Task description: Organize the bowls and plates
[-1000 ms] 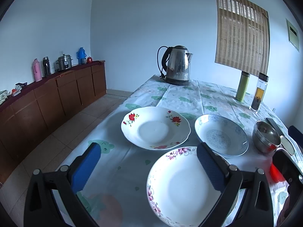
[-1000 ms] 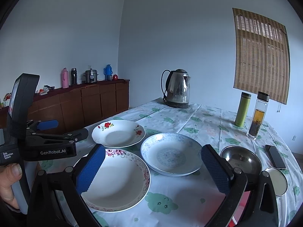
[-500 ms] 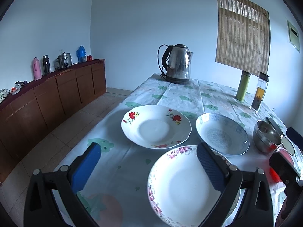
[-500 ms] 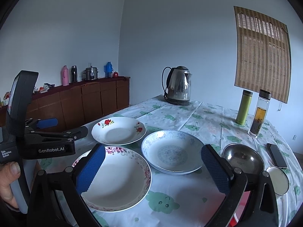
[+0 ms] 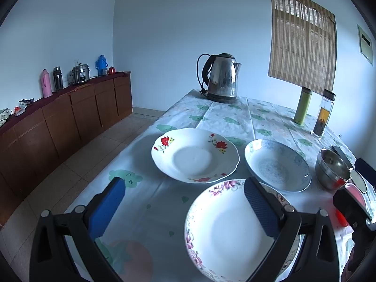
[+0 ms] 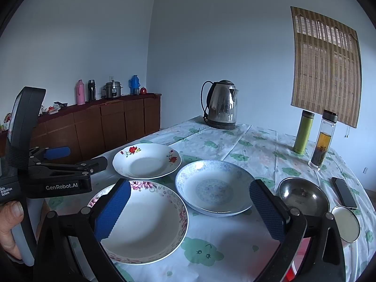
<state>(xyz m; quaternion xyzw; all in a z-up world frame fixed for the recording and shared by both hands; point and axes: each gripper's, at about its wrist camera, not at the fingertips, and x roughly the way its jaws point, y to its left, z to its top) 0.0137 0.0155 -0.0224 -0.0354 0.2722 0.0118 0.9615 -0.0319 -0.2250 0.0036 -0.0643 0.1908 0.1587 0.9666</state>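
Hovering still over the table [image 6: 235, 141], barely shifted from a second ago: nothing stacked yet. Resting apart: pink-flowered plate [image 6: 141, 221], red-flowered plate [image 5: 195, 155], blue plate [image 6: 213, 185], steel bowl [image 6: 303, 197]. Spread wide and empty: left gripper [image 5: 181, 206], right gripper [image 6: 188, 211].

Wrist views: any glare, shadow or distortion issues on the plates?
Left wrist view: strong fisheye bend with dark corners; a soft shadow covers the tablecloth beside the red-flower plate; no glare on it. Right wrist view: same distortion; the kettle shows bright reflections; the blue-pattern plate is sharp and evenly lit.
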